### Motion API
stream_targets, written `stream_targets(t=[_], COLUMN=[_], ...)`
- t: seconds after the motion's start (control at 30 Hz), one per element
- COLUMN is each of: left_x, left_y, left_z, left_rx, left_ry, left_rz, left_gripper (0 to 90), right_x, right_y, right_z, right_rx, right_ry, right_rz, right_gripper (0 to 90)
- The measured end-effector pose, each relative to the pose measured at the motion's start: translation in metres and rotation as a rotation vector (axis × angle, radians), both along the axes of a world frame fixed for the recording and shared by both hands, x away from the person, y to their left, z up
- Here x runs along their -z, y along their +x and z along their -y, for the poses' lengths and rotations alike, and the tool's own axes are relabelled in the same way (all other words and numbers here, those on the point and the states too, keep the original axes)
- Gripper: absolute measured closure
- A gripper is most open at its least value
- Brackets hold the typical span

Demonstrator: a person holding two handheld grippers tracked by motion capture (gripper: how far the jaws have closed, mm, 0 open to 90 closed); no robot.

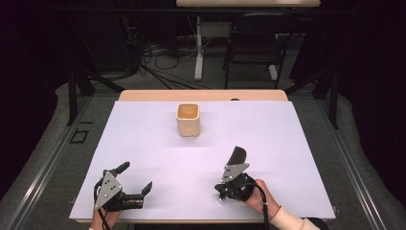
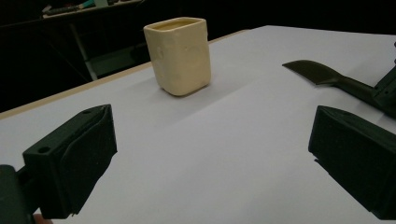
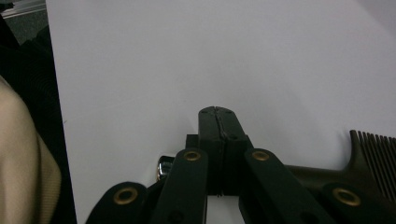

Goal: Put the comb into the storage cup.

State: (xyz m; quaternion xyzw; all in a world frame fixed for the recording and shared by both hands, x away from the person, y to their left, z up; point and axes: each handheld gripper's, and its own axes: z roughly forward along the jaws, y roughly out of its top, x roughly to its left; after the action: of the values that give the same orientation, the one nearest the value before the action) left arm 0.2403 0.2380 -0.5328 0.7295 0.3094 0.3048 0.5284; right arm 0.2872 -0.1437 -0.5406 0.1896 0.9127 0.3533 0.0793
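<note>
Comb [image 1: 237, 155] lies on the white sheet [image 1: 297, 143] in the near right part of the bench. Its handle end is at the right tongs [image 1: 221, 189] and its broad end is toward the far edge. The long axis runs from the near edge toward the far edge, tilted slightly right, so it points roughly at the cup [image 1: 187, 120]. The cup stands upright near the middle of the far edge, well apart from the comb.

In the right gripper view the right tongs [image 3: 217, 114] are closed, pad against pad at the tips. The comb [image 3: 373, 158] sits just to their right, with its teeth fanned out and its handle running in behind the linkage. The linkage hides that junction, so whether the handle is actually pinched lower down cannot be told; it is probably held or at least touched there. These tongs lie across the comb's axis, not along it.

The left tongs [image 1: 137, 176] rest near the near left corner with jaws wide and nothing between them. From them [image 2: 212, 154], the cup [image 2: 180, 56] is ahead and slightly left, and the comb [image 2: 317, 72] is off to the right.

Judgement: the right hand is much the nearer to the comb. Any carry toward the cup would run along the comb's own axis, broad end leading.
</note>
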Motion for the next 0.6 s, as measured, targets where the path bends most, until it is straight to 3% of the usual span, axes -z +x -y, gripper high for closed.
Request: stream_targets(t=[0.27, 0.6], left_x=[0.0001, -0.0001], left_y=[-0.0002, 0.0004], left_z=[0.0002, 0.0000], left_rx=[0.000, 0.000], left_ry=[0.006, 0.001], left_rz=[-0.002, -0.005], left_gripper=[0.2, 0.0], right_x=[0.0009, 0.0014], right_y=[-0.0013, -0.0015], right_z=[0.0011, 0.0091], right_rx=[0.001, 0.013], right_ry=[-0.054, -0.071], right_rz=[-0.037, -0.055], right_gripper=[90.0, 90.0])
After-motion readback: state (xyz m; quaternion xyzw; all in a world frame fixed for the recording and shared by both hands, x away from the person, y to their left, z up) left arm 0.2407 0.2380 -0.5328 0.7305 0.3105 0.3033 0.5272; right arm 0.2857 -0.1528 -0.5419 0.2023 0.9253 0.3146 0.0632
